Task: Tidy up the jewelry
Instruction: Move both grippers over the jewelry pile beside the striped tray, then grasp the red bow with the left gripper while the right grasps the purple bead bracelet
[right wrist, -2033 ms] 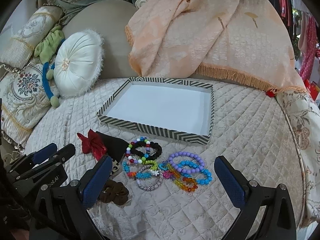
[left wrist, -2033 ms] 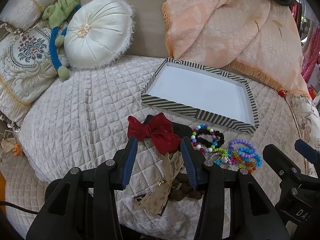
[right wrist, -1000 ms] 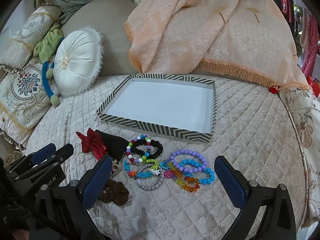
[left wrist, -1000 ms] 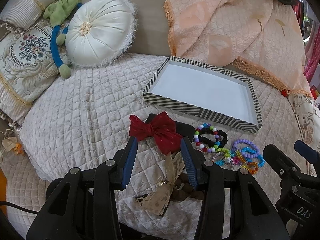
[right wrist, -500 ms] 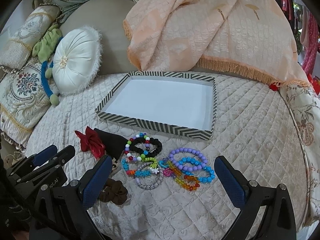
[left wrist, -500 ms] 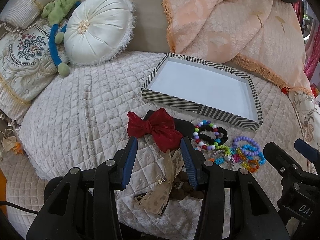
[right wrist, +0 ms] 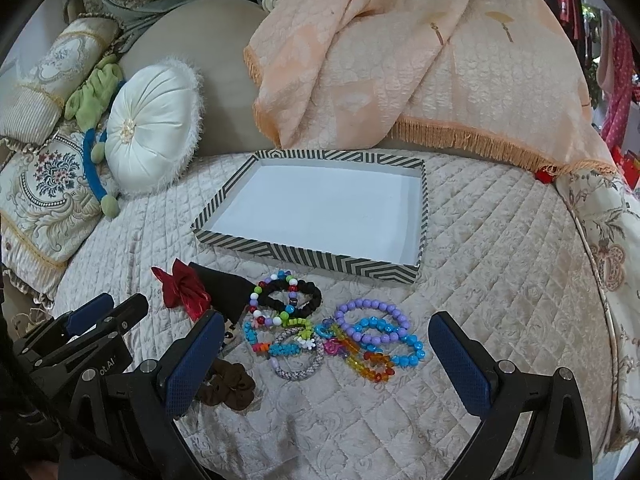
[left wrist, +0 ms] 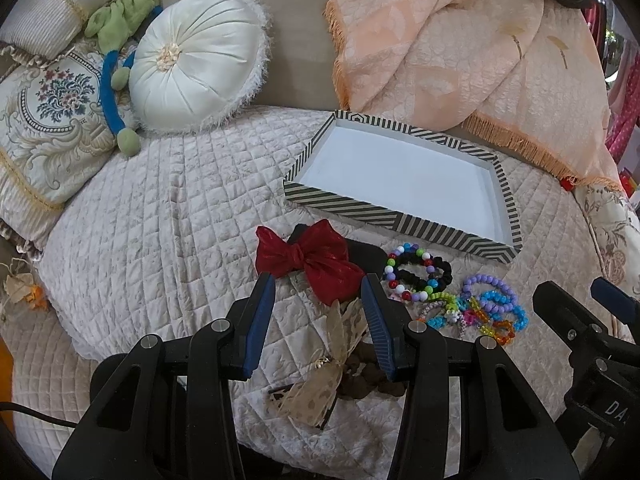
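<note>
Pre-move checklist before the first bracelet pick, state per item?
1. Striped tray free to receive items: ok, its white floor is bare.
2. Right hand-held gripper open and unloaded: ok, jaws wide, nothing between the pads.
3. Left hand-held gripper open and unloaded: ok, nothing clamped; the red bow lies beyond its tips.
4. Bracelets separable: not ok, the purple bead bracelet, blue bead bracelet and orange chain overlap in one pile.
5. Bracelet pile within the right jaws' span: ok, it lies between and just ahead of them.
6. Whether bracelets are interlinked: cannot tell.
</note>
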Demonstrator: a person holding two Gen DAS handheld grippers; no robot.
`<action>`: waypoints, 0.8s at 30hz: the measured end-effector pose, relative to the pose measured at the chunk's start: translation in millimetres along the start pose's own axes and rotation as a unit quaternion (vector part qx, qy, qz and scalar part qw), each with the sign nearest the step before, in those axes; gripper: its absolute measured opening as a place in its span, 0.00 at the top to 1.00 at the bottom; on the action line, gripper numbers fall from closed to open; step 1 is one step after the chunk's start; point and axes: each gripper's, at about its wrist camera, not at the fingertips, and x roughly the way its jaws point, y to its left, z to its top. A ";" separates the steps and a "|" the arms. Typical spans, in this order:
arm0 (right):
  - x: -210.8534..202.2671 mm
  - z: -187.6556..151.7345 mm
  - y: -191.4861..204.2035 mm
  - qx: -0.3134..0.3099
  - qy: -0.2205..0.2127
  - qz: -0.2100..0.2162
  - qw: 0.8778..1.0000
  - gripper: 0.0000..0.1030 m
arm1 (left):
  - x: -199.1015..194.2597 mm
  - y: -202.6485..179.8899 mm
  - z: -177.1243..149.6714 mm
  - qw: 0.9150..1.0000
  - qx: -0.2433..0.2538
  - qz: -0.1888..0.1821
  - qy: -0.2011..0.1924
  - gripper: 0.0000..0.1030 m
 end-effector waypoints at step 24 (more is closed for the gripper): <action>50.7 -16.8 -36.6 -0.010 0.047 0.038 0.998 0.16 | 49.1 69.8 24.1 0.986 -0.102 -0.087 0.098 0.54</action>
